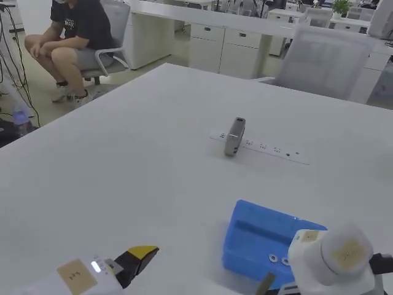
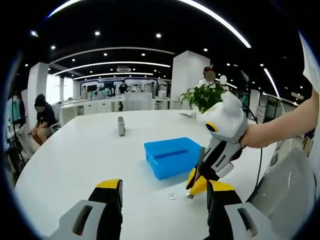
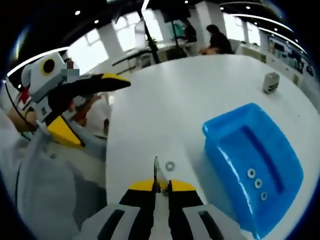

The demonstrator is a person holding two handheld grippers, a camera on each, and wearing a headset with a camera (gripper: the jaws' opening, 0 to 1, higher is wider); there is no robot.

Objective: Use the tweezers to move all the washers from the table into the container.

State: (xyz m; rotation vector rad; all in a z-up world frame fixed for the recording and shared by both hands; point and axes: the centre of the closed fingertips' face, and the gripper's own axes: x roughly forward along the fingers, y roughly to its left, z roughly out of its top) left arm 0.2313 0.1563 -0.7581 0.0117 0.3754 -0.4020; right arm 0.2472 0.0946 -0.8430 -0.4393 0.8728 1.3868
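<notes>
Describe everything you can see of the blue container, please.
The blue container is a shallow rectangular tray, plastic by its look, with rounded corners and a raised rim. It sits flat and open on the white table. Three small washers lie on its floor near one end. Only the table and washers touch it.

the blue plastic container (image 3: 225, 145) looks glossy, the washers (image 3: 258, 183) and tweezers (image 3: 155, 174) bare metal, the white table (image 1: 123, 160) smooth and matt.
</notes>
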